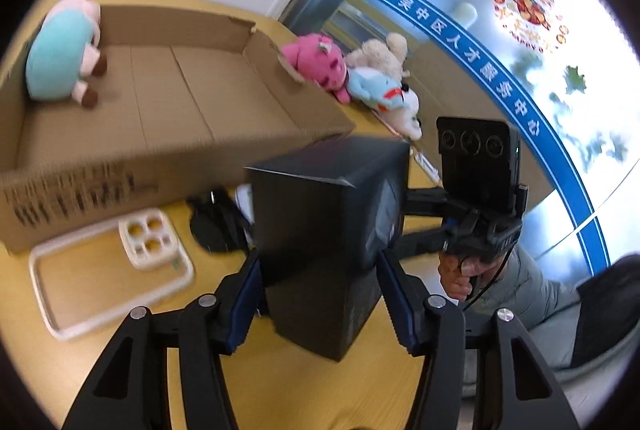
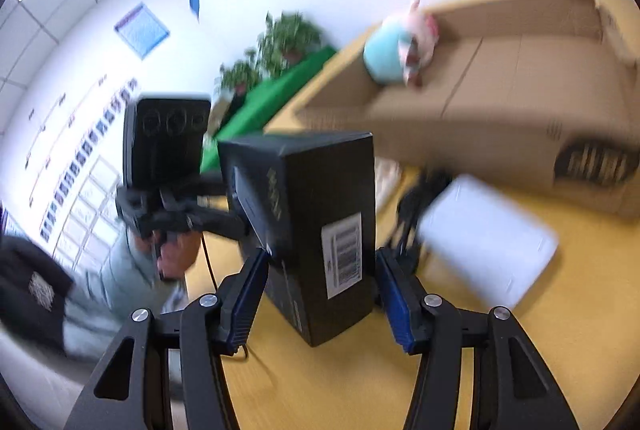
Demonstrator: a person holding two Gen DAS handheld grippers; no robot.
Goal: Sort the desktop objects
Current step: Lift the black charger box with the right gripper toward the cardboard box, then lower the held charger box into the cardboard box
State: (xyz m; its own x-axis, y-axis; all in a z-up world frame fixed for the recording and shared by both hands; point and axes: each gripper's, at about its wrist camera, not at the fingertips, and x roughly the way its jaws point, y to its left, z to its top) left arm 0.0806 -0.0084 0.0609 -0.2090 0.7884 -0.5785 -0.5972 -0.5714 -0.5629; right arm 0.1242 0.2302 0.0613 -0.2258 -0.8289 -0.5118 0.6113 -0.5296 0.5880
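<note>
A tall black box with a white barcode label hangs just above the yellow table, held from two opposite sides. My left gripper is shut on its lower part, blue pads pressed on both faces. My right gripper clamps it the same way from the other side. Each gripper shows in the other's view behind the box: the right gripper and the left gripper, each held by a person's hand. The open cardboard box lies beyond, with a teal and pink plush pig inside.
A white phone case and a black strap-like item lie in front of the cardboard box. A white flat box sits on the table. A pink plush and a blue-white plush rest behind the carton. The table edge runs by the person's grey sleeve.
</note>
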